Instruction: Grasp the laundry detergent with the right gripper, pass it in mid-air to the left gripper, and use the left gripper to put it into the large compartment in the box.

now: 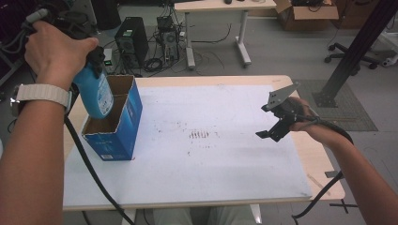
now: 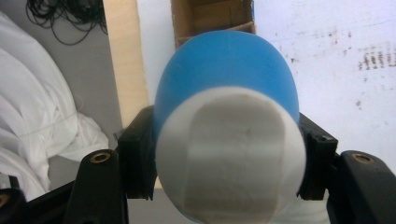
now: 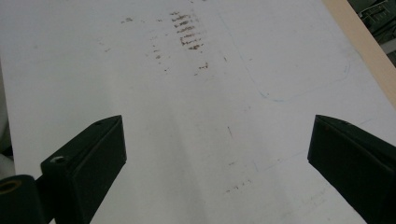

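My left gripper (image 2: pixel 226 154) is shut on a blue bottle (image 2: pixel 224 65), its black jaws pressing both sides just behind the white end (image 2: pixel 231 154) that faces the camera. In the high view a hand covers most of the left gripper (image 1: pixel 94 58), and the blue bottle (image 1: pixel 96 93) hangs tilted with its lower end at the open top of a blue cardboard box (image 1: pixel 117 124), near the left wall. The brown inside of the box (image 2: pixel 210 18) lies beyond the bottle. My right gripper (image 1: pixel 271 123) hovers open over the table's right side, and nothing is between the jaws of the right gripper (image 3: pixel 217 154).
The white board (image 1: pixel 211 159) on the wooden table carries brown smudges (image 1: pixel 199 135) at its middle. On the floor behind the table stand a computer tower (image 1: pixel 131 42), cables and another desk (image 1: pixel 216 7). A black post (image 1: pixel 356 51) rises at the right.
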